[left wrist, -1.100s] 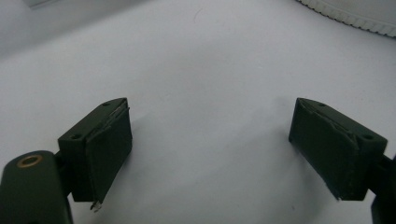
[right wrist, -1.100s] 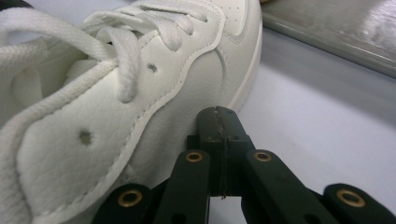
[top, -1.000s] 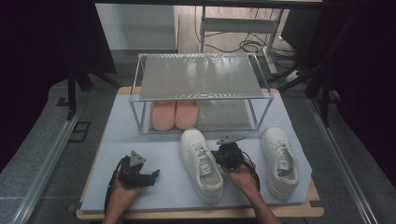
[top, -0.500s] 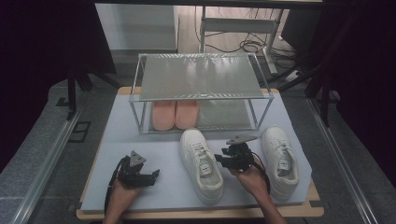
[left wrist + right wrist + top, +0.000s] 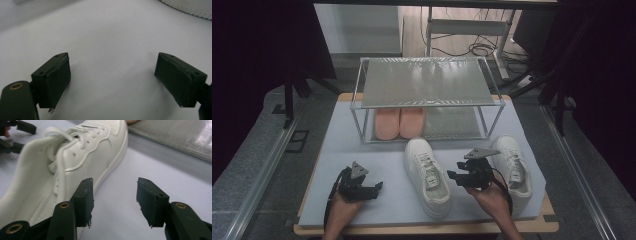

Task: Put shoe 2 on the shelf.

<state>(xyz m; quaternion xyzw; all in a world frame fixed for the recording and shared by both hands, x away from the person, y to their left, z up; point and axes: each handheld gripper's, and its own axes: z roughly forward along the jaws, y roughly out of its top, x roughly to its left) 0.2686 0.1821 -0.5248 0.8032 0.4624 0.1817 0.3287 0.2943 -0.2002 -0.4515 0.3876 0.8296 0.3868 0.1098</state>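
Right gripper (image 5: 113,203): jaws have just been opening, nothing between them. White sneaker (image 5: 428,176) lies mid-mat, just left of it. Light, soft-walled; best taken at the heel collar.

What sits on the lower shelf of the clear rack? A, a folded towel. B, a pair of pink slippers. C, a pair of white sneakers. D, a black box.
B: the pink slippers lie side by side under the rack top, while both white sneakers lie out on the mat in front.
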